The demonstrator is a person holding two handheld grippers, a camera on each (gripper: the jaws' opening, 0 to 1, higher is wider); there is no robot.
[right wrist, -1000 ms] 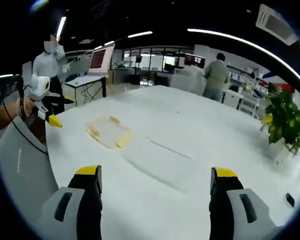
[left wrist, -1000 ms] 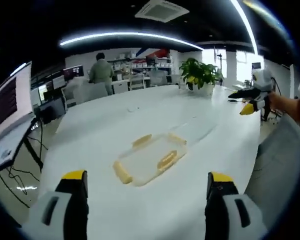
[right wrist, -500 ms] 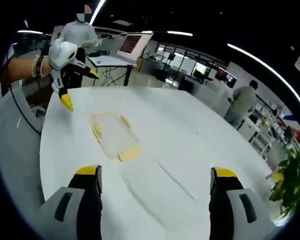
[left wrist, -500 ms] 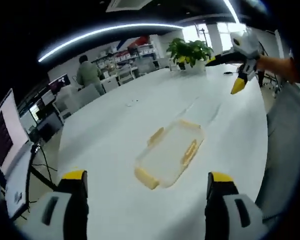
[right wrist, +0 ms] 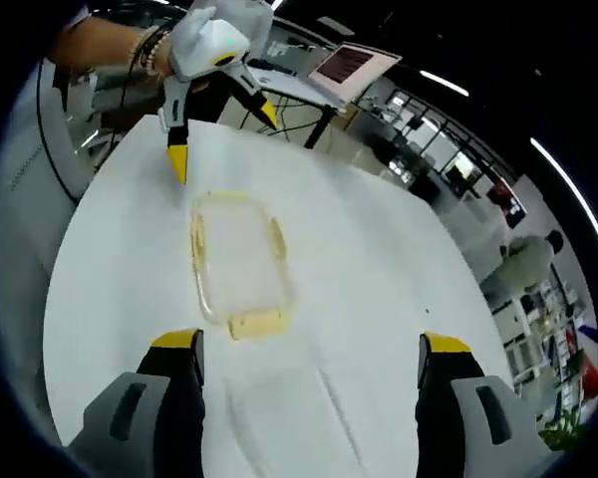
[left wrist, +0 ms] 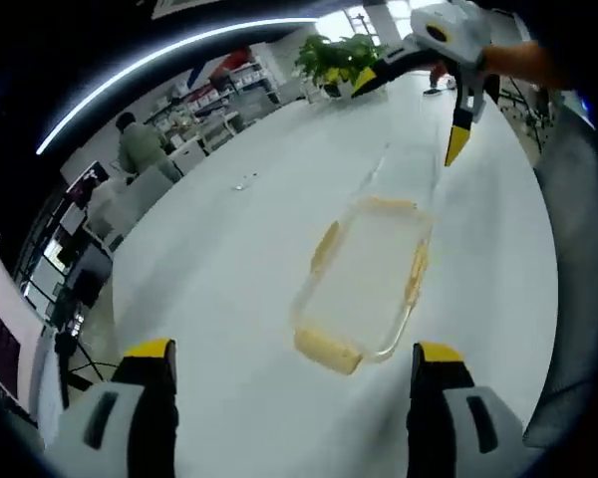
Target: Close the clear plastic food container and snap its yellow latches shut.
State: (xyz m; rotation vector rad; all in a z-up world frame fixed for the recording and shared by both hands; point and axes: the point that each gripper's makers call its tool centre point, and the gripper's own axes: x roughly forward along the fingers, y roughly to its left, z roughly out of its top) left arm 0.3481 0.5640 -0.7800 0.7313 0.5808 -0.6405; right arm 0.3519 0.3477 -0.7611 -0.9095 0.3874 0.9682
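Note:
A clear plastic container (left wrist: 367,284) with yellow latches (left wrist: 326,349) along its rim lies flat on the white table (left wrist: 209,259). Whether its lid is pressed home, I cannot tell. My left gripper (left wrist: 292,354) hovers open just short of the container's near end. My right gripper (left wrist: 411,110) hangs open over the far end, one yellow tip pointing down. In the right gripper view the container (right wrist: 237,264) lies ahead of my open right gripper (right wrist: 311,343), and my left gripper (right wrist: 221,135) stands open beyond it, held by a hand.
A potted plant (left wrist: 329,58) stands at the table's far end, and a small object (left wrist: 244,181) lies on the tabletop. A person (left wrist: 137,149) stands among desks behind. A laptop (right wrist: 349,66) sits on a stand beyond the table edge (right wrist: 70,299).
Both views have come in closer and tilted down over the container, so it looks larger. Each gripper now hangs near one end of it. Both remain open.

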